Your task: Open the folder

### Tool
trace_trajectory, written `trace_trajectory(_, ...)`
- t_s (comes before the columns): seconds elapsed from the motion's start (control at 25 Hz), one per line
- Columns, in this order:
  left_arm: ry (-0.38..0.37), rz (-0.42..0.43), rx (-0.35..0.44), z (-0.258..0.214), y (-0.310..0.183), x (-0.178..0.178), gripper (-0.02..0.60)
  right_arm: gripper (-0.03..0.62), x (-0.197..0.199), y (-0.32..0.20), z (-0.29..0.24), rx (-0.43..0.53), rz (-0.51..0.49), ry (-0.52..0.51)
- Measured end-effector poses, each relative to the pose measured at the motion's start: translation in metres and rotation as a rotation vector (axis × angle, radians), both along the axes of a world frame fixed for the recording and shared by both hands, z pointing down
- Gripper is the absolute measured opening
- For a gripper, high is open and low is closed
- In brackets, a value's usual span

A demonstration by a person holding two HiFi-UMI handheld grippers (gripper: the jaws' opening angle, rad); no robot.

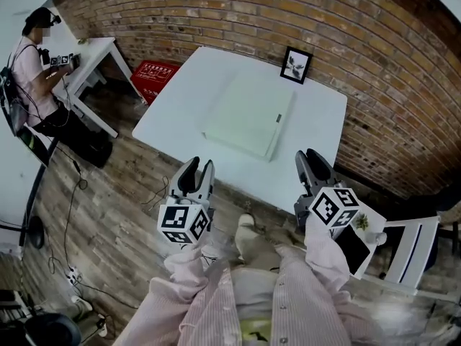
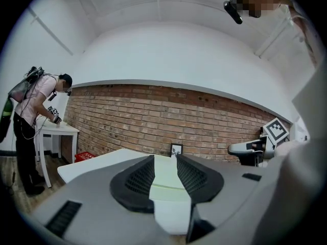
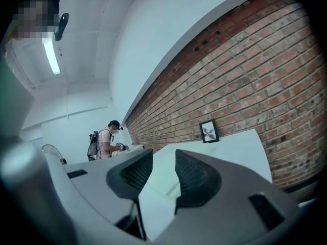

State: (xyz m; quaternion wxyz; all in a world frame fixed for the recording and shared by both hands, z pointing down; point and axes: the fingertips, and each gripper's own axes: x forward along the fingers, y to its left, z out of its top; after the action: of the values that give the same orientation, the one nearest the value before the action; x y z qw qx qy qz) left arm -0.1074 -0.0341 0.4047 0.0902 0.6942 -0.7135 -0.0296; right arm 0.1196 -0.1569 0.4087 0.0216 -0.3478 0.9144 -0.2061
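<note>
Pale-green folder (image 1: 248, 117) lies closed mid-way across the table (image 1: 180, 99). Left gripper (image 1: 198, 166) and right gripper (image 1: 311, 158), jaws apart and empty, hover short of its near edge. Opening not yet begun.

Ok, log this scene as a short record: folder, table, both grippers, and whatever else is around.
folder: pale green, closed, lying flat on the table
table: white, set against a brick wall
frame: upright at the table's far edge, apart from the folder
left gripper: jaws apart, empty, short of the table's near edge
right gripper: jaws apart, empty, at the near edge, not touching the folder
crate: red, on the floor beside the table
person: standing at a second small table, far left
</note>
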Motion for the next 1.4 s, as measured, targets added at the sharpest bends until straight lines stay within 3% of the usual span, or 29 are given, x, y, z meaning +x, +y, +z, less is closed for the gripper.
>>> trace_trajectory(0.32, -0.031, 0.050, -0.054, 0.010, -0.055, -0.016, 0.127, 0.123, -0.020, -0.049, 0.009, -0.045, 0.024, 0.007)
trace_trajectory(0.72, -0.079, 0.163, -0.128, 0.037, -0.111, -0.006, 0.127, 0.123, -0.031, -0.096, 0.041, -0.141, 0.060, -0.013)
trace_trajectory(0.96, -0.157, 0.254, -0.174, 0.051, -0.133, 0.004, 0.127, 0.123, -0.047, -0.113, 0.059, -0.179, 0.052, -0.002)
trace_trajectory(1.16, -0.239, 0.372, -0.213, 0.061, -0.142, 0.019, 0.129, 0.123, -0.060, -0.121, 0.078, -0.225, 0.066, 0.012)
trace_trajectory(1.4, -0.347, 0.591, -0.232, 0.077, -0.150, 0.050, 0.137, 0.123, -0.067, -0.134, 0.106, -0.291, 0.113, 0.024)
